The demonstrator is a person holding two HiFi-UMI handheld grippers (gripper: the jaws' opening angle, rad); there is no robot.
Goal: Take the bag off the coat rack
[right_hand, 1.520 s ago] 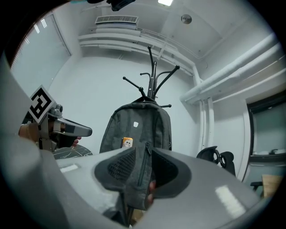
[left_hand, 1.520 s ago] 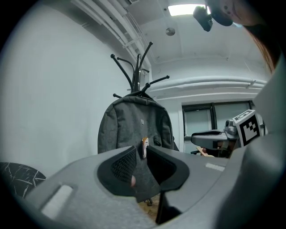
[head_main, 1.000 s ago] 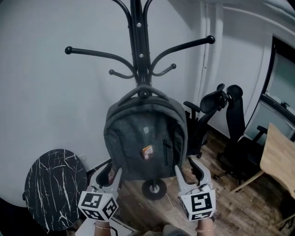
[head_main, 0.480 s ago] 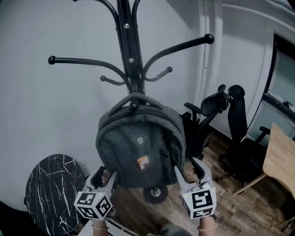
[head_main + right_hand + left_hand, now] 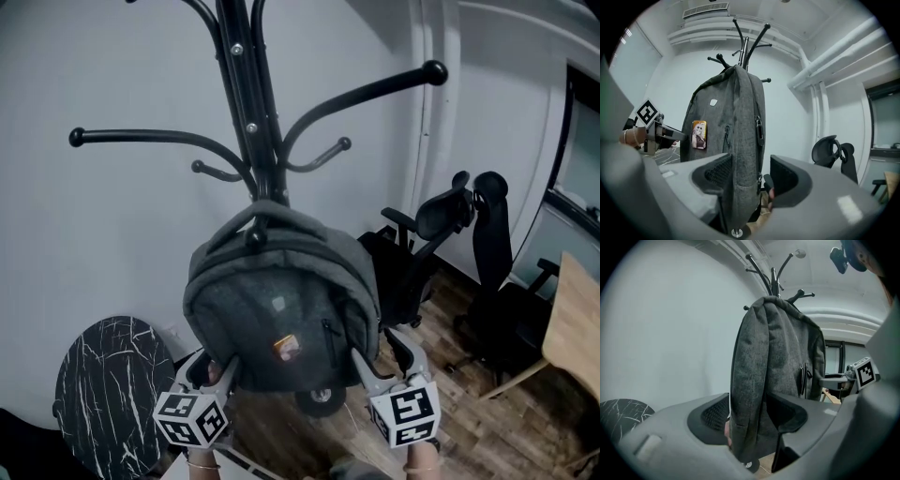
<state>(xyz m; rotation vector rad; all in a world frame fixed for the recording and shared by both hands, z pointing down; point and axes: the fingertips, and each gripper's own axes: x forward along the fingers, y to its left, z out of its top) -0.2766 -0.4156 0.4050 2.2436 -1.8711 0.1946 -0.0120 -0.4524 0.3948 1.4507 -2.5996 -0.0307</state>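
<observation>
Both grippers have closed in on the bag [image 5: 281, 309] since the earlier frame. Each now sits at a bottom corner of it, and both sets of jaws have just been opening.

Left gripper [image 5: 217, 367]: comes up from the bottom edge of the head view, marker cube toward me, wrist just visible beneath it. It points forward and slightly up the picture at the bag's lower left corner. Its own view shows the jaws spread wide, with the bag's side edge standing between them and not clamped.

Right gripper [image 5: 382, 354]: mirrors this at the lower right corner, level with the left one. Its jaws are also wide apart. The bag's other side edge runs between them, with a clear gap to the right pad, so I read no grip.

Bag: grey backpack, hanging by its top handle from a low hook at the pole of the coat rack [image 5: 246, 122], its front with the small orange badge facing me.

Surroundings: round marble table [image 5: 112, 389] at lower left, black office chair [image 5: 441, 225] at right.
</observation>
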